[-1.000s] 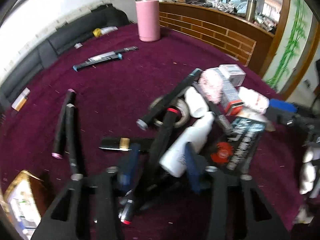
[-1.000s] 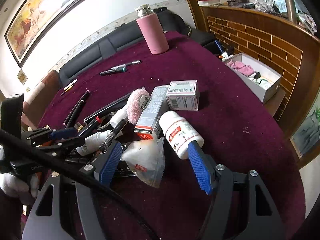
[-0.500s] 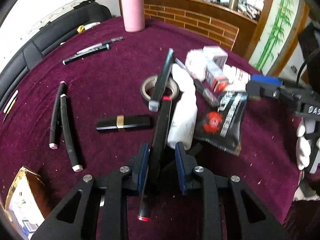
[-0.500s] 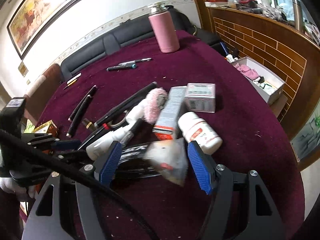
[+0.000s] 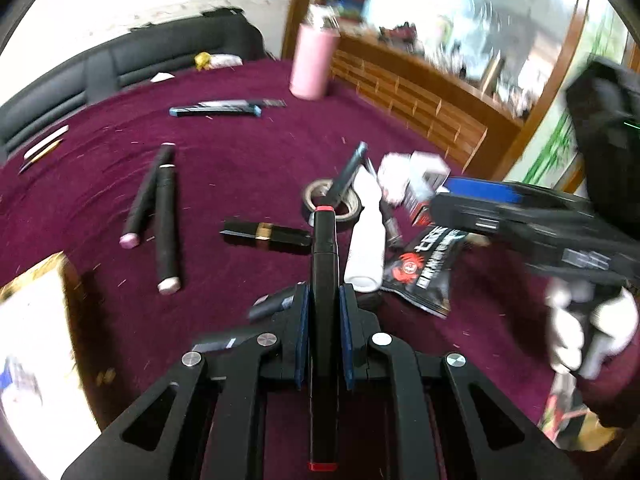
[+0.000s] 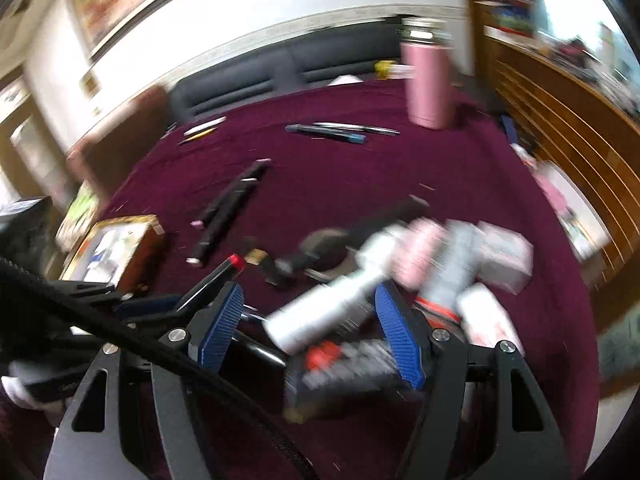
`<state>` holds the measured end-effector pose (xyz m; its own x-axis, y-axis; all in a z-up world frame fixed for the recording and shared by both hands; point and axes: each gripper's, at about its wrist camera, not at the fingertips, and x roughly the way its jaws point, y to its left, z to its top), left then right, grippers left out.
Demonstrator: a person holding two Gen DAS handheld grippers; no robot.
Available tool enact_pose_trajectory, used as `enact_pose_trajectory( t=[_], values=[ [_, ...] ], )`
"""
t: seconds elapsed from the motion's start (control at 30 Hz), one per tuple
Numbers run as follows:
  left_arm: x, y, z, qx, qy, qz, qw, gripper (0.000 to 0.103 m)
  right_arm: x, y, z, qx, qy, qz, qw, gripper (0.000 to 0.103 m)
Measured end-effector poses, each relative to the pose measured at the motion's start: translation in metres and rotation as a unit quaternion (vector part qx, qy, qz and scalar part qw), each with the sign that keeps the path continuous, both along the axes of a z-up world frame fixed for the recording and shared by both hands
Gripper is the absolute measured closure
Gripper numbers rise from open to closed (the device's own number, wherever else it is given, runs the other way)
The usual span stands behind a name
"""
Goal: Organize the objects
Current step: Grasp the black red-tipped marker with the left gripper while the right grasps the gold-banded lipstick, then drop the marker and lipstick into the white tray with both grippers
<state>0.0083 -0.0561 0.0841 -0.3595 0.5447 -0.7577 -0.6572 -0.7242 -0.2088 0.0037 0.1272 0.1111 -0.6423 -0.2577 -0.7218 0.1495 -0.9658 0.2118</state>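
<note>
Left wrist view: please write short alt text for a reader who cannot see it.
The left gripper is shut on a black marker with red ends above a maroon tablecloth. Other markers, a white bottle and a tape roll lie beyond.

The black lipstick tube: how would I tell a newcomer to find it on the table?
On the maroon table, look left of the tape roll, beside the white bottle. The lipstick tube lies flat there, the only black stick with a gold band.

Both wrist views look forward and down along their claws, close above the maroon bench [image 5: 248,148]. Both share the pink bottle [image 5: 313,65] and the central clutter.
</note>
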Motion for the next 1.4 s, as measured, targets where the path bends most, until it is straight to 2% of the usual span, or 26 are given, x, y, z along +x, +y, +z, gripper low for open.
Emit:
enact_pose_trajectory(
  t=[0.1, 0.17, 0.3, 0.33, 0.37, 0.4, 0.47, 0.53, 0.7, 0.83, 1.0, 1.1, 1.23, 1.4],
  values=[
    [0.015, -0.032, 0.013, 0.027, 0.007, 0.026, 0.9993, 0.092, -0.035, -0.039, -0.007, 0.042, -0.01, 0.069, 0.997, 0.035],
    [0.027, -0.057, 0.021, 0.041, 0.014, 0.048, 0.9979, 0.092, -0.06, -0.061, -0.02, 0.056, -0.043, 0.107, 0.992, 0.035],
    [0.035, -0.092, 0.025, 0.052, 0.014, 0.081, 0.9952, 0.092, -0.09, -0.089, -0.055, 0.121, -0.094, 0.123, 0.981, 0.035],
    [0.037, -0.104, 0.025, 0.056, 0.015, 0.092, 0.9941, 0.092, -0.095, -0.091, -0.067, 0.141, -0.108, 0.117, 0.977, 0.037],
    [0.038, -0.113, 0.024, 0.058, 0.014, 0.101, 0.9931, 0.092, -0.099, -0.092, -0.073, 0.148, -0.119, 0.113, 0.975, 0.046],
    [0.038, -0.119, 0.024, 0.059, 0.013, 0.106, 0.9925, 0.092, -0.099, -0.089, -0.075, 0.139, -0.118, 0.109, 0.977, 0.046],
    [0.039, -0.135, 0.021, 0.065, 0.014, 0.122, 0.9903, 0.092, -0.099, -0.081, -0.073, 0.129, -0.119, 0.088, 0.981, 0.072],
    [0.039, -0.144, 0.018, 0.072, 0.013, 0.133, 0.9884, 0.092, -0.097, -0.074, -0.072, 0.115, -0.13, 0.073, 0.982, 0.088],
    [0.042, -0.174, 0.011, 0.094, 0.009, 0.173, 0.9805, 0.092, -0.082, -0.067, -0.057, 0.072, -0.126, 0.053, 0.988, 0.088],
    [0.054, -0.194, 0.011, 0.102, 0.012, 0.197, 0.975, 0.092, -0.068, -0.074, -0.028, 0.029, -0.101, 0.058, 0.993, 0.088],
    [0.067, -0.221, 0.015, 0.103, 0.018, 0.236, 0.966, 0.092, -0.043, -0.099, 0.007, -0.027, -0.076, 0.092, 0.992, 0.087],
    [0.07, -0.236, 0.017, 0.089, 0.022, 0.258, 0.9616, 0.091, -0.034, -0.127, 0.019, -0.064, -0.079, 0.125, 0.987, 0.087],
    [0.062, -0.257, 0.018, 0.068, 0.022, 0.286, 0.9556, 0.091, -0.032, -0.168, 0.018, -0.099, -0.093, 0.158, 0.978, 0.087],
    [0.033, -0.28, 0.013, 0.048, 0.006, 0.318, 0.947, 0.091, -0.035, -0.227, -0.002, -0.11, -0.123, 0.188, 0.968, 0.087]
  ],
)
